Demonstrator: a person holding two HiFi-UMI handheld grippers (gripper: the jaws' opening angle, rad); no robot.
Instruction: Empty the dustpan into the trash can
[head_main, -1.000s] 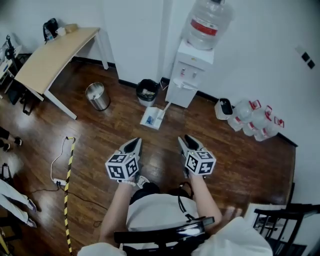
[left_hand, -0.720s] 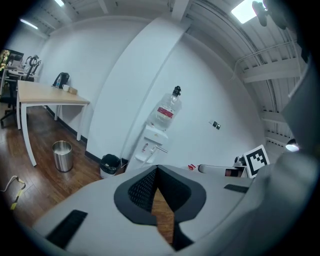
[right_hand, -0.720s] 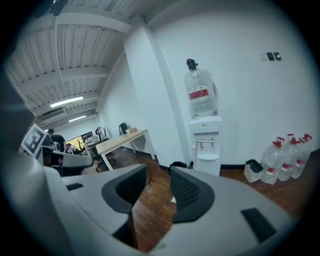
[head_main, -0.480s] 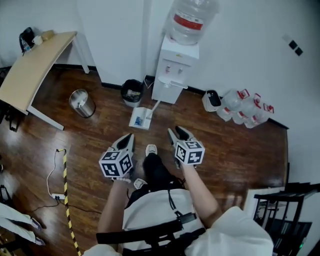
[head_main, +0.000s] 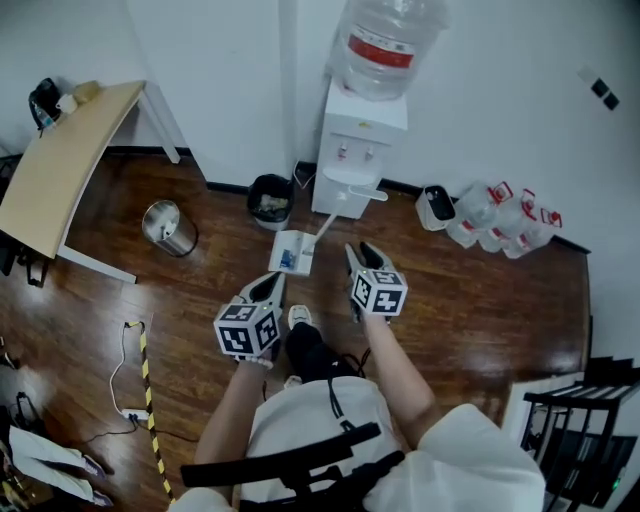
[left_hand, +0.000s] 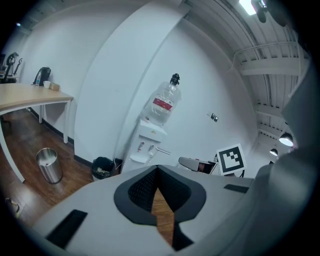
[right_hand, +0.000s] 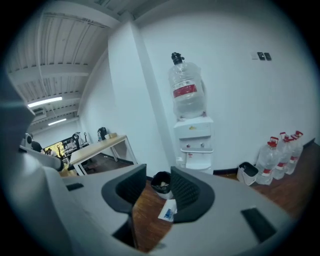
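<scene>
Flat white dustpan (head_main: 293, 250) lies on the glossy wood floor (head_main: 480, 290), round black trash can (head_main: 270, 200) at its 11 o'clock. Left gripper (head_main: 271, 287) jaws clenched, empty; right gripper (head_main: 360, 256) jaws released.

Water dispenser (head_main: 360, 155) stands between desk (head_main: 60, 170) and bottles (head_main: 500, 225).

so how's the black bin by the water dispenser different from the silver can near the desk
The black bin is matt; the silver can is shiny metal. The black bin stands against the wall beside the water dispenser, with the dustpan just in front; the silver can stands in the open near the desk. Rubbish shows in the open black bin; the silver can's contents cannot be made out. Both are round and upright.
</scene>
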